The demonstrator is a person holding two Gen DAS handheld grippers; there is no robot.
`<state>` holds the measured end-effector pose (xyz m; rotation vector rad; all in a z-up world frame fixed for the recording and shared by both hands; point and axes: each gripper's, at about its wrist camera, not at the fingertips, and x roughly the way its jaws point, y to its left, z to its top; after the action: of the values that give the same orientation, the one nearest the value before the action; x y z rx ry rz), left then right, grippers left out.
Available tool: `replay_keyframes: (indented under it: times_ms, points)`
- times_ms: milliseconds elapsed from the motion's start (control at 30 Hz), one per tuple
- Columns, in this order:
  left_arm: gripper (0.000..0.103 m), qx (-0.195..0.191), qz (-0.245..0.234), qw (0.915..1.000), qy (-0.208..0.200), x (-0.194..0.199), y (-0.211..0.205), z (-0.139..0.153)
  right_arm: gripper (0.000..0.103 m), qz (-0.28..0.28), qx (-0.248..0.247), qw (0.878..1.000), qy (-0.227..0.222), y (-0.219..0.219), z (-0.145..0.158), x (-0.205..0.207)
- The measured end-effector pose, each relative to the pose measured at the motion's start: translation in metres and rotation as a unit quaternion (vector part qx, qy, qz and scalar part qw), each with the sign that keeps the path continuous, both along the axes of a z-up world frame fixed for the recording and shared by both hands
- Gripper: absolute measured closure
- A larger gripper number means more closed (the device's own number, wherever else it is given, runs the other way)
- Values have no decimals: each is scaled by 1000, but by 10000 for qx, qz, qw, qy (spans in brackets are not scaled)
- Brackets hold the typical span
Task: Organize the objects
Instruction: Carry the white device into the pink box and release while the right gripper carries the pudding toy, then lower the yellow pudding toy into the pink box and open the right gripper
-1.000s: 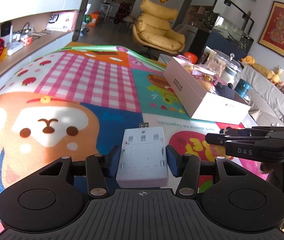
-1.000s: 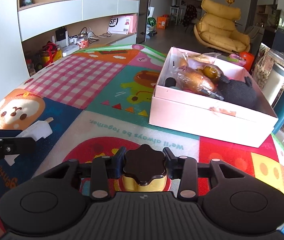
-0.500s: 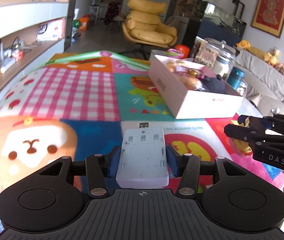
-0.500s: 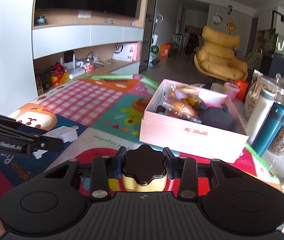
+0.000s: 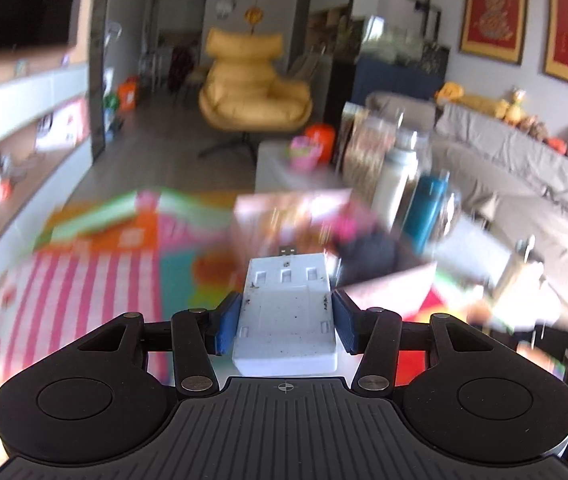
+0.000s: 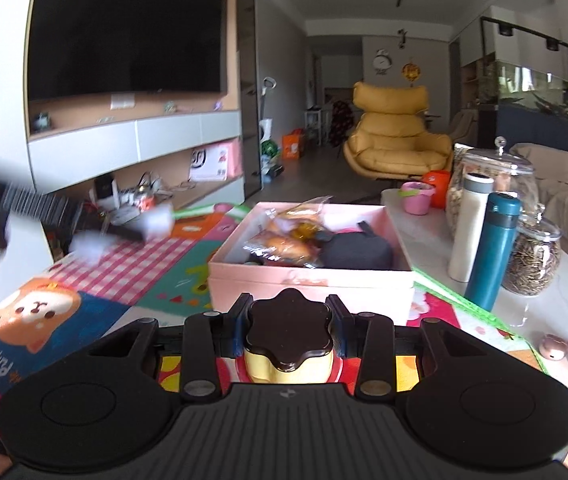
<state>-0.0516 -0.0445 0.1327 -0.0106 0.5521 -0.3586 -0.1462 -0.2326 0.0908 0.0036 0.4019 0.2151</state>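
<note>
Mat (image 6: 95, 264): it sits lower and farther off in both views than a second ago, so both hands have lifted their loads clear of it.
Box (image 6: 308, 284): the pink box now lies straight ahead of both grippers, so I judge the drop-off is next.
Left gripper (image 5: 286, 312): clenched on the white adapter (image 5: 288, 312), carried in the air toward the box.
Right gripper (image 6: 288, 330): clamped on the yellow jar (image 6: 288, 344) with a dark lid.
Views: the left view is blurred; only the right view shows the box contents sharply, and the left gripper as a blur beside it.
</note>
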Motion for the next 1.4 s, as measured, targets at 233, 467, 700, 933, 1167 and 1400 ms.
replay_keyframes:
  times_ms: [233,467,700,933,1167,1400]
  points:
    - [48,-1038,-164,9944,71,84,-39,-9,64,-79,119,9999,72,-13,-6,13]
    - [51,-1470,424,9871,473,106,-22,-66,64,-227,89,9995,214,-25,-12,16]
    - [51,-959,233,9944,390,62,10,-85,64,-248,344,9973,607,-37,-8,42]
    - [51,-1285,278,9909,286,22,31,-91,64,-258,623,9972,325,-38,68,123]
    - [51,-1205,421,9914,301,17,49,-89,41,-650,780,9938,443,-33,82,217]
    - [51,-1299,442,9891,528,25,48,-101,41,-751,275,9930,869,-44,26,182]
